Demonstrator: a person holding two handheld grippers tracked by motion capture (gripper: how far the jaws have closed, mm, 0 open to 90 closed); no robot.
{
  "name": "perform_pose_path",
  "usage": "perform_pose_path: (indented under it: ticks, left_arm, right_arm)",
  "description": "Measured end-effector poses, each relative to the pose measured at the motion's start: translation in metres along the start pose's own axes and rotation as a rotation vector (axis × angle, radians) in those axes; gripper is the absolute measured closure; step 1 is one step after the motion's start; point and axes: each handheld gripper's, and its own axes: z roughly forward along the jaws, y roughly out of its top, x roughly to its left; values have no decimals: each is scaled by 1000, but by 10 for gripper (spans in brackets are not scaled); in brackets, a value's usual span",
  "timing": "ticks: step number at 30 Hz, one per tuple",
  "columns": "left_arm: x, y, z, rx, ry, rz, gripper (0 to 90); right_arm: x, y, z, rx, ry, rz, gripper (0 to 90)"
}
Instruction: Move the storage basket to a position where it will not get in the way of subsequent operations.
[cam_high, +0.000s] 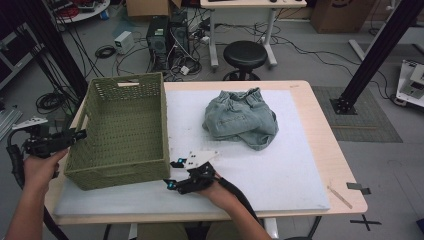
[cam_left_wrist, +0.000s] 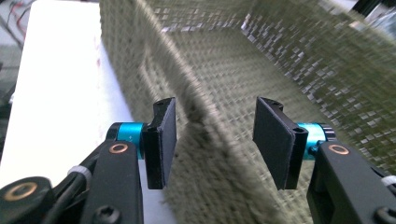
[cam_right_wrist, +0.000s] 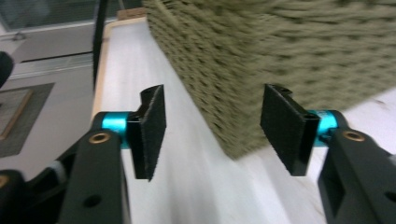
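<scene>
An olive woven basket (cam_high: 120, 170) stands empty on the left part of a white mat (cam_high: 285, 170). A crumpled pale-blue denim garment (cam_high: 240, 120) lies on the mat toward the back, right of the basket. My left gripper (cam_high: 80, 134) is open at the basket's left wall, near its front corner. In the left gripper view that gripper (cam_left_wrist: 215, 140) has the basket (cam_left_wrist: 289, 70) wall's top edge running between its spread pads. My right gripper (cam_high: 172, 174) is open just off the basket's front right corner. In the right gripper view this gripper (cam_right_wrist: 212, 130) faces that basket (cam_right_wrist: 280, 46) corner, holding nothing.
The mat covers most of a light wooden table (cam_high: 320, 125), where a thin wooden stick (cam_high: 339, 196) lies at the front right. Beyond the far edge are a black stool (cam_high: 245, 55), a computer tower (cam_high: 157, 40) and floor cables. A black frame post (cam_high: 380, 50) slants at the right.
</scene>
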Motion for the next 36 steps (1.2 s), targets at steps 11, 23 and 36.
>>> perform_pose_path:
  ticks: [11,23,36]
  left_arm:
    - [-17,-3,0,102,91,-8,525]
    - [-1,1,-4,91,172,22,728]
    - [-2,0,-4,130,140,53,682]
  right_arm:
    - [-36,-19,-82,-74,-211,88,317]
    - [-59,-53,-140,-41,-378,143,271]
    - [-70,-63,-160,-35,-486,187,214]
